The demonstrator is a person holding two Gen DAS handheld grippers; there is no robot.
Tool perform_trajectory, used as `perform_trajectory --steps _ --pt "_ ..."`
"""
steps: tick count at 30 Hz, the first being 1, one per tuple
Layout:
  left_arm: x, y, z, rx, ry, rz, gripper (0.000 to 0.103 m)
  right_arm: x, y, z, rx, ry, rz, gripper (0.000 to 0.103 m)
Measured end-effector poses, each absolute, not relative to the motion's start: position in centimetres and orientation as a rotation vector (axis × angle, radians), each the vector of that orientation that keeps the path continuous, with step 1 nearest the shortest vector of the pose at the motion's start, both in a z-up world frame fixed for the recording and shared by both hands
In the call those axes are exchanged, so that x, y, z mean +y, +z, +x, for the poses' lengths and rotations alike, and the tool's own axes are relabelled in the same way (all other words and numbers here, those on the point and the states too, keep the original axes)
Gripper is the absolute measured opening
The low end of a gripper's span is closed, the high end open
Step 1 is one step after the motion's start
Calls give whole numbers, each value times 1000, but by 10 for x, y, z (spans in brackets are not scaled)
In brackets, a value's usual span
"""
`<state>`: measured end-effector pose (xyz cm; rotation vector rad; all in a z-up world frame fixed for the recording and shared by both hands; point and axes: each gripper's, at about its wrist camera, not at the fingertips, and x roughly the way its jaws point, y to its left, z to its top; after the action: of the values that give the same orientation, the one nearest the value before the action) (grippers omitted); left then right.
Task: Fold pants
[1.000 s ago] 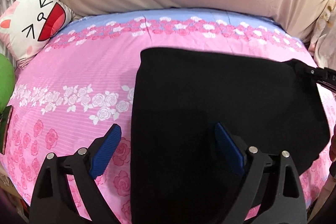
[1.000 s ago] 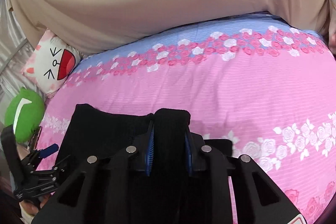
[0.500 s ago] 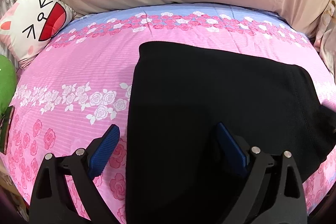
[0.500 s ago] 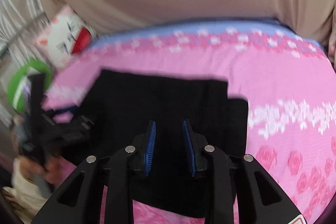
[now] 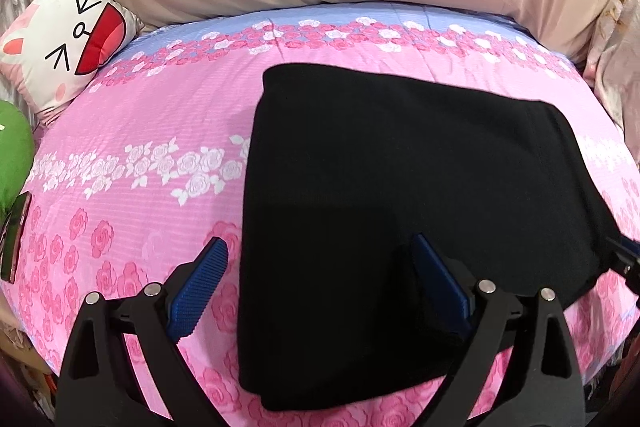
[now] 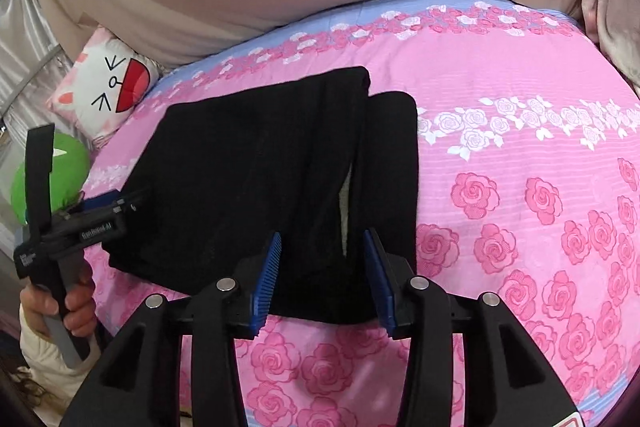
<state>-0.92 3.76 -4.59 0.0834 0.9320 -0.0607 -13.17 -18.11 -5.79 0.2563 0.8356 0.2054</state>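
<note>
On the pink floral bed [image 5: 132, 131] the black pants [image 5: 400, 187] lie folded into a rectangle, both the left hand-held gripper [image 5: 320, 279] and right hand-held gripper [image 6: 322, 267] spread apart and empty above them, so the fold looks nearly finished, needing one more grasp or smoothing.

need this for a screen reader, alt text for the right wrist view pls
Folded black pants lie on a pink rose-print bedspread, with the open right gripper just above their near edge. At left a hand holds the left gripper; behind it are a cat-face pillow and a green plush.
</note>
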Motion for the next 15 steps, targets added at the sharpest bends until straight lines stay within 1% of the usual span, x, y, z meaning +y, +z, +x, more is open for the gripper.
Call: perform_trajectory --steps 2,3,4,7,8,10,12,14,15 --pt "36 -47 -13 934 -64 84 91 -179 -60 -127 838 206 254 31" --pt "36 -46 -15 933 -66 82 91 -178 -61 -126 835 209 249 22" --pt "35 -46 -16 933 -66 80 91 -178 -59 -127 828 218 249 17" --pt "35 -44 -21 934 -76 73 91 -182 -46 -137 794 238 273 13" --pt "35 -44 -23 935 -83 71 91 -186 -40 -143 780 232 271 8" --pt "33 -45 -26 939 -101 67 92 -194 -34 -152 767 206 265 7" --pt "30 -48 -27 938 -111 71 94 -202 -41 -155 788 186 271 8" --pt "28 -52 -27 940 -98 83 95 -199 -57 -148 833 187 239 11" --pt "27 -55 -26 940 -88 91 95 -196 -63 -145 848 198 233 18"
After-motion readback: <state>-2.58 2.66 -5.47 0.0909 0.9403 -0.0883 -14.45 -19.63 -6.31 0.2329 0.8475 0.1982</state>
